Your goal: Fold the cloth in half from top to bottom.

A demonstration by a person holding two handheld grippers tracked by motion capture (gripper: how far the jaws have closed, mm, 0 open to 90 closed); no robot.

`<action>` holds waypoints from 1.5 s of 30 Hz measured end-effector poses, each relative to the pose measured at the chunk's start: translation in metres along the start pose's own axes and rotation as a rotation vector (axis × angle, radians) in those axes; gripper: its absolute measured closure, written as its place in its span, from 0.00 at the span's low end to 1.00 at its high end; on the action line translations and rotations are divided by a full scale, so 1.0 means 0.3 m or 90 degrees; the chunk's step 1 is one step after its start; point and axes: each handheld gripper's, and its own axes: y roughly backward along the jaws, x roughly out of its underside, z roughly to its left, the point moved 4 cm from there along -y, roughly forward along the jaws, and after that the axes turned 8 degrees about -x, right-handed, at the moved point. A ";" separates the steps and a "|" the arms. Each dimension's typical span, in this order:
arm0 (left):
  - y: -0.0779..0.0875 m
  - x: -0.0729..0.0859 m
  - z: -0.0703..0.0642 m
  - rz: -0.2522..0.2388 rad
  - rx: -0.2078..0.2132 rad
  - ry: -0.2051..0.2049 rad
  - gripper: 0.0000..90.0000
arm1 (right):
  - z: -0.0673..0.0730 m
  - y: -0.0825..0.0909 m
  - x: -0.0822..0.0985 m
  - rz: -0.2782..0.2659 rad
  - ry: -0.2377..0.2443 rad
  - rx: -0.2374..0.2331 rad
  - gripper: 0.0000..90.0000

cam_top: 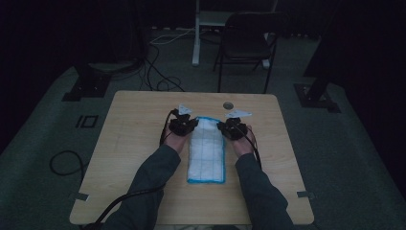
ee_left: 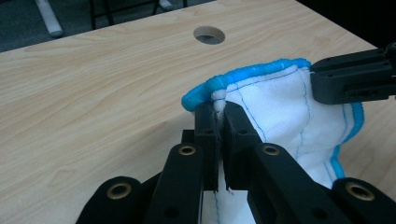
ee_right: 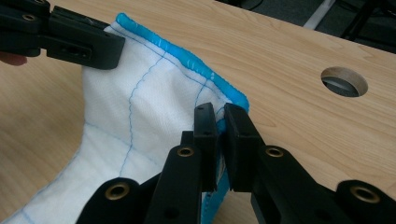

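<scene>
A white cloth [cam_top: 207, 152] with a blue hem and thin blue grid lines lies lengthwise on the wooden table [cam_top: 134, 143]. Its far end is lifted off the wood. My left gripper [cam_top: 186, 123] is shut on the far left corner of the cloth [ee_left: 280, 100], the jaws pinching the blue hem [ee_left: 205, 93]. My right gripper [cam_top: 230, 125] is shut on the far right corner of the cloth [ee_right: 140, 112], gripping it just below the hem [ee_right: 187, 56]. In each gripper view the other gripper's black jaw holds the opposite corner. The cloth sags between the two grips.
A round cable hole [cam_top: 228, 105] sits in the table beyond the cloth. A black folding chair [cam_top: 246, 40] and a white desk leg [cam_top: 196, 33] stand behind the table. Cables [cam_top: 158, 72] lie on the floor. Bare wood spreads to either side.
</scene>
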 end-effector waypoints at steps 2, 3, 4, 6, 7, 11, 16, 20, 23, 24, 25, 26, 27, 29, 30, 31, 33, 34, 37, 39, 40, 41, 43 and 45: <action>0.012 0.005 -0.002 -0.004 0.005 0.001 0.96 | 0.007 0.010 0.005 -0.004 0.005 -0.004 0.94; 0.018 0.006 -0.003 -0.005 0.006 0.001 0.96 | 0.011 0.015 0.006 -0.005 0.005 -0.005 0.94; 0.023 0.006 -0.004 -0.008 0.007 0.001 0.96 | 0.015 0.019 0.006 -0.009 0.008 -0.007 0.94; 0.038 0.007 -0.006 -0.013 0.009 0.005 0.96 | 0.024 0.029 0.005 -0.014 0.013 -0.008 0.94; 0.046 0.008 -0.007 -0.017 0.011 0.007 0.96 | 0.029 0.035 0.002 -0.018 0.014 -0.008 0.94; 0.077 0.014 -0.013 -0.025 0.022 0.015 0.96 | 0.042 0.053 -0.003 -0.025 0.021 -0.011 0.94; 0.104 0.037 -0.028 -0.033 0.033 0.018 0.96 | 0.071 0.082 0.016 -0.031 0.025 -0.016 0.94; 0.123 0.055 -0.036 -0.037 0.041 0.023 0.96 | 0.083 0.092 0.030 -0.033 0.028 -0.019 0.95; 0.133 0.063 -0.037 -0.039 0.044 0.025 0.96 | 0.093 0.098 0.036 -0.036 0.033 -0.023 0.94; 0.136 0.065 -0.039 -0.040 0.045 0.026 0.96 | 0.096 0.100 0.038 -0.037 0.032 -0.023 0.94; 0.140 0.068 -0.041 -0.042 0.046 0.026 0.96 | 0.099 0.102 0.040 -0.038 0.032 -0.024 0.94; 0.142 0.070 -0.042 -0.042 0.048 0.026 0.96 | 0.101 0.104 0.042 -0.039 0.031 -0.024 0.94; 0.145 0.072 -0.044 -0.044 0.049 0.029 0.96 | 0.103 0.106 0.044 -0.039 0.032 -0.025 0.94; 0.151 0.074 -0.047 -0.045 0.052 0.030 0.96 | 0.105 0.111 0.047 -0.043 0.031 -0.026 0.94; 0.151 0.074 -0.047 -0.045 0.052 0.030 0.96 | 0.105 0.111 0.047 -0.043 0.031 -0.026 0.94; 0.155 0.076 -0.050 -0.048 0.054 0.033 0.96 | 0.110 0.117 0.051 -0.044 0.031 -0.026 0.94; 0.160 0.079 -0.055 -0.051 0.055 0.034 0.96 | 0.112 0.121 0.054 -0.045 0.032 -0.026 0.94; 0.162 0.082 -0.057 -0.051 0.056 0.034 0.96 | 0.113 0.123 0.055 -0.045 0.032 -0.027 0.94; 0.168 0.087 -0.060 -0.052 0.058 0.034 0.96 | 0.117 0.128 0.061 -0.047 0.033 -0.028 0.94; 0.171 0.090 -0.063 -0.052 0.060 0.036 0.96 | 0.120 0.130 0.066 -0.047 0.033 -0.030 0.94; 0.171 0.090 -0.063 -0.052 0.060 0.036 0.96 | 0.121 0.131 0.067 -0.048 0.033 -0.030 0.94; 0.174 0.094 -0.065 -0.053 0.060 0.036 0.96 | 0.123 0.132 0.070 -0.047 0.034 -0.030 0.94; 0.178 0.099 -0.068 -0.054 0.062 0.037 0.96 | 0.126 0.134 0.075 -0.048 0.034 -0.031 0.94; 0.180 0.103 -0.070 -0.053 0.063 0.037 0.96 | 0.128 0.137 0.079 -0.048 0.035 -0.033 0.94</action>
